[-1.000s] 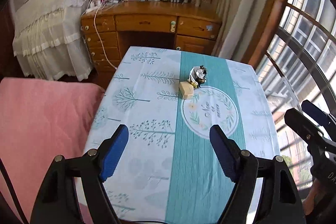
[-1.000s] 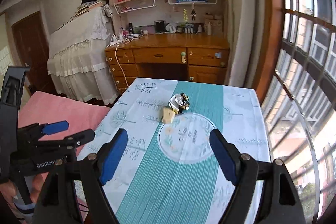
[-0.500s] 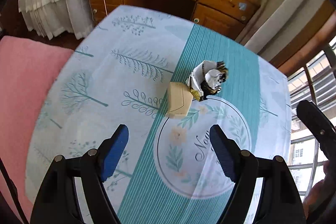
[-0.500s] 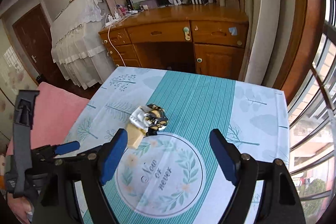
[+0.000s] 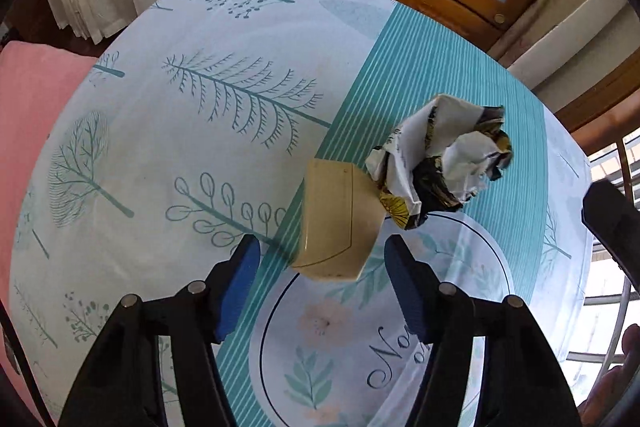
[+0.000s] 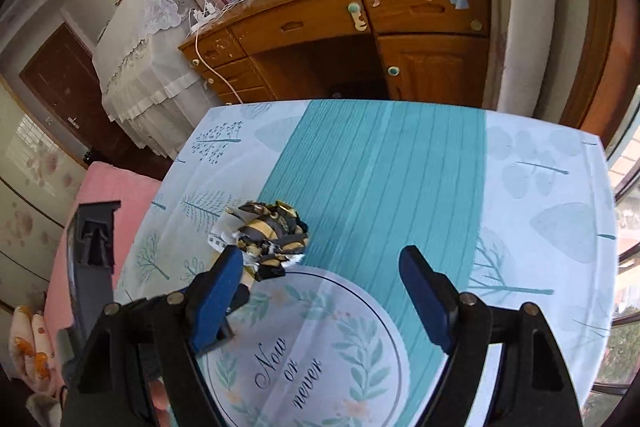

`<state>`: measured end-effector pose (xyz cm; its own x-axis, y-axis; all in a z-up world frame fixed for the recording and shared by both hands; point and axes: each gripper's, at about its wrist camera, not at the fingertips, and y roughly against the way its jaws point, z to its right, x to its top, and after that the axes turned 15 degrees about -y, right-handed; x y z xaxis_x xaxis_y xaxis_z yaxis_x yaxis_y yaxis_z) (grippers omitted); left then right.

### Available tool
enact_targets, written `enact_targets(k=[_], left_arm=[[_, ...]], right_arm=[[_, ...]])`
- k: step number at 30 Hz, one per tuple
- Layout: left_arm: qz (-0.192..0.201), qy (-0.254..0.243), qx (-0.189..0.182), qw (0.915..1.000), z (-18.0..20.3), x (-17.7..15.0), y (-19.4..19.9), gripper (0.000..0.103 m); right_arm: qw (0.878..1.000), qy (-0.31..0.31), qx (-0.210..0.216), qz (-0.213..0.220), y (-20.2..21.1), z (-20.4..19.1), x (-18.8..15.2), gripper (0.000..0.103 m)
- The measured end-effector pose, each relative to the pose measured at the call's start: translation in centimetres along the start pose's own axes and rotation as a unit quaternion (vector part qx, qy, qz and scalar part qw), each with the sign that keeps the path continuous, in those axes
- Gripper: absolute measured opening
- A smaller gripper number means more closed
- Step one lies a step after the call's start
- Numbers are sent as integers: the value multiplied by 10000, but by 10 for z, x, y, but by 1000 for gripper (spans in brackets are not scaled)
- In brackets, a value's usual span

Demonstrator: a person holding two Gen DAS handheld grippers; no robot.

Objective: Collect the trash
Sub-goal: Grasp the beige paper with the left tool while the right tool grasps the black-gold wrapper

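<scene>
Trash: a crumpled wrapper point(image 5: 440, 163) is touching a beige box point(image 5: 336, 219) mid-desk point(image 5: 200, 147). Left claw point(image 5: 322, 287) is narrowing, still spread, before the box; right claw point(image 6: 320, 291) is spread, pinching nothing.

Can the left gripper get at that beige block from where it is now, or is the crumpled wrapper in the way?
Probably yes. The left gripper has just been closing, but its fingers are apart with nothing between them, and the beige block lies just ahead. The crumpled wrapper touches the block's far side, off the approach.
</scene>
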<state>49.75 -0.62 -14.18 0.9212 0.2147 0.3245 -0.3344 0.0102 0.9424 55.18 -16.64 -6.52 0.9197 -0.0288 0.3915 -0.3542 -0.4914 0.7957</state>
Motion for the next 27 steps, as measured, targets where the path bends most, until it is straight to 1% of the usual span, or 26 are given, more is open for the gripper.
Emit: enact_targets(k=[5, 10, 17, 18, 21, 23, 27], left_arm=[[119, 149, -26, 9998, -6, 0, -4, 62], [188, 217, -83, 9996, -10, 2, -5, 62], [221, 230, -198, 9993, -16, 6, -5, 62], [221, 254, -226, 9992, -18, 6, -5, 62], [209, 308, -282, 9989, -20, 7, -5, 62], [189, 299, -281, 9990, -21, 9, -6, 62], [181, 257, -258, 9992, -19, 10, -7, 62]], right_arm=[[9990, -120, 278, -340, -33, -12, 13, 81], [9970, -301, 384, -595, -68, -25, 23, 81], [9864, -870, 613, -1255, -118, -22, 28, 82], [9862, -877, 655, -1239, -119, -22, 29, 76], [9878, -687, 568, -1275, -118, -27, 27, 71], [9890, -572, 510, -1266, -115, -28, 26, 69], [9929, -665, 214, -968, -95, -12, 23, 67]])
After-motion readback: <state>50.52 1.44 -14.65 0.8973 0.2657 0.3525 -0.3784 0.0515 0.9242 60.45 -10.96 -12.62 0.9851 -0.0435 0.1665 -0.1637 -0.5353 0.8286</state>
